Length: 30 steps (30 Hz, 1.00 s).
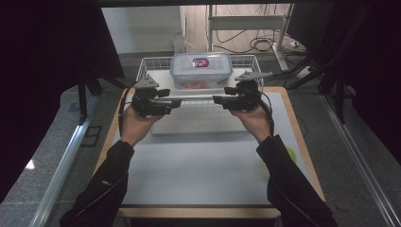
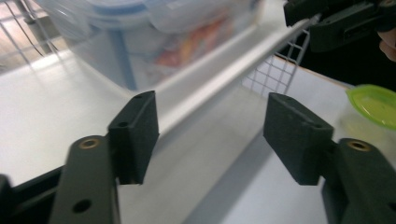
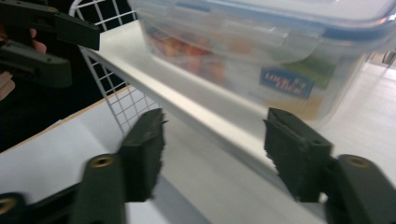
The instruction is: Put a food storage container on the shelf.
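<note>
With both sets of jaws spread and empty beside the tray [image 1: 198, 124], the box [image 1: 202, 70] is judged ready to be approached next.

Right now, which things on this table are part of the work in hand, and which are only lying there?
Part of the work:
- white tray
- clear lidded food container standing on the tray
- wire basket around the container
- left gripper and right gripper, both open beside the tray, holding nothing

Only lying there:
- green dish by the person's right arm
</note>
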Tool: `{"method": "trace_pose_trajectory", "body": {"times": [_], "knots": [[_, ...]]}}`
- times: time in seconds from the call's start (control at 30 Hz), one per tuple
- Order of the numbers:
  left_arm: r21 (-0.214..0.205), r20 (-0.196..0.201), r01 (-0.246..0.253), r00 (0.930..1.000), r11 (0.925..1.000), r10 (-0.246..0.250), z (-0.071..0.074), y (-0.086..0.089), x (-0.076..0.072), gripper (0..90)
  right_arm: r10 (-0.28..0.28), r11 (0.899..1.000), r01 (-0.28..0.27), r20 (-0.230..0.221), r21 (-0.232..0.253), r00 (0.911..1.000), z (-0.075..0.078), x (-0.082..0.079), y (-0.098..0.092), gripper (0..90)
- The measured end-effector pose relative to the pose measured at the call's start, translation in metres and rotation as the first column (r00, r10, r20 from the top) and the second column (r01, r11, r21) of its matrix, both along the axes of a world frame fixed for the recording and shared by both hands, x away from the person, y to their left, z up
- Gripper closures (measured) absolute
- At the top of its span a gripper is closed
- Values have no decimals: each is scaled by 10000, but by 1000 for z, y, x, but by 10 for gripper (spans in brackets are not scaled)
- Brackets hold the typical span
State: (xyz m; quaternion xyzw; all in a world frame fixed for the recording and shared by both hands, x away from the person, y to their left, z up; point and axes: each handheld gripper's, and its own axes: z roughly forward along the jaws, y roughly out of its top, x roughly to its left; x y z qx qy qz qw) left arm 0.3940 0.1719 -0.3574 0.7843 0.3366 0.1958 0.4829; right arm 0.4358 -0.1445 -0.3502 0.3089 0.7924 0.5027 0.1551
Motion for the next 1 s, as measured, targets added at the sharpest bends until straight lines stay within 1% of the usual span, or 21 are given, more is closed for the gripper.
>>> {"method": "trace_pose_trajectory", "body": {"times": [0.03, 0.07, 0.1, 0.13, 0.17, 0.27, 0.3, 0.37, 0.4, 0.43, 0.47, 0.5, 0.63, 0.7, 0.77, 0.8, 0.83, 0.87, 0.9, 0.93, 1.0], "knots": [[181, 74, 27, 10000, 9998, -28, -2, -2, -7, 310, 18, 10000, -18, 55, 16, 10000, -2, -3, -1, 305], [181, 74, 27, 10000, 9998, -28, -2, -2, -7, 291, 18, 10000, -18, 55, 16, 10000, -2, -3, -1, 305], [205, 64, 163, 9998, 9997, -165, -5, -3, -13, 274, 31, 9999, -28, 229, -120, 9997, -6, -9, -2, 261], [219, 60, 165, 9998, 9996, -167, -7, -3, -17, 252, 33, 9999, -28, 298, -161, 9996, -8, -11, -3, 246], [219, 60, 165, 9998, 9996, -167, -7, -3, -17, 227, 33, 9999, -28, 298, -161, 9996, -8, -11, -3, 246], [291, -50, 313, 9995, 9991, -312, -15, -5, -26, 207, 63, 9996, -51, 426, -285, 9991, -13, -18, -4, 193], [277, -81, 348, 9994, 9990, -346, -18, -6, -28, 194, 55, 9995, -41, 460, -320, 9989, -16, -21, -5, 180], [34, -130, 554, 9984, 9985, -553, -28, -7, -37, 172, 119, 9991, -98, 524, -411, 9986, -22, -28, -7, 149], [34, -130, 554, 9984, 9985, -553, -28, -7, -37, 161, 119, 9991, -98, 524, -411, 9986, -22, -28, -7, 149], [5, -112, 618, 9980, 9981, -618, -31, -7, -40, 161, 123, 9991, -101, 535, -421, 9985, -24, -31, -8, 141], [27, -81, 649, 9979, 9979, -649, -34, -8, -43, 149, 135, 9990, -112, 538, -425, 9985, -26, -33, -9, 127], [160, -81, 757, 9971, 9970, -756, -39, -10, -48, 129, 198, 9991, -180, 445, -393, 9988, -30, -36, -11, 106], [309, -59, 873, 9962, 9957, -872, -46, -11, -53, 107, 260, 9989, -247, 319, -406, 9992, -36, -41, -14, 81], [349, -18, 925, 9957, 9951, -925, -51, -12, -57, 76, 301, 9982, -286, 284, -520, 9991, -40, -44, -15, 72], [322, 161, 900, 9958, 9954, -905, -57, -11, -62, 52, 383, 9971, -369, 195, -664, 9991, -42, -47, -16, 71], [309, 271, 933, 9952, 9952, -942, -61, -9, -64, 53, 411, 9969, -398, 171, -681, 9990, -44, -50, -16, 70], [387, 257, 978, 9948, 9945, -988, -63, -9, -65, 53, 467, 9968, -458, 115, -659, 9988, -47, -55, -18, 61], [466, 307, 1004, 9943, 9939, -1019, -65, -8, -67, 53, 467, 9968, -458, 115, -659, 9988, -47, -55, -18, 61], [456, 395, 1032, 9937, 9936, -1050, -67, -7, -69, 53, 472, 9965, -464, 96, -697, 9988, -49, -58, -19, 56], [401, 415, 1084, 9931, 9933, -1100, -70, -6, -72, 52, 425, 9958, -413, 126, -812, 9990, -53, -64, -22, 49], [241, 370, 1167, 9924, 9929, -1175, -73, -3, -75, 48, 401, 9957, -389, 134, -837, 9991, -55, -67, -22, 46]]}}
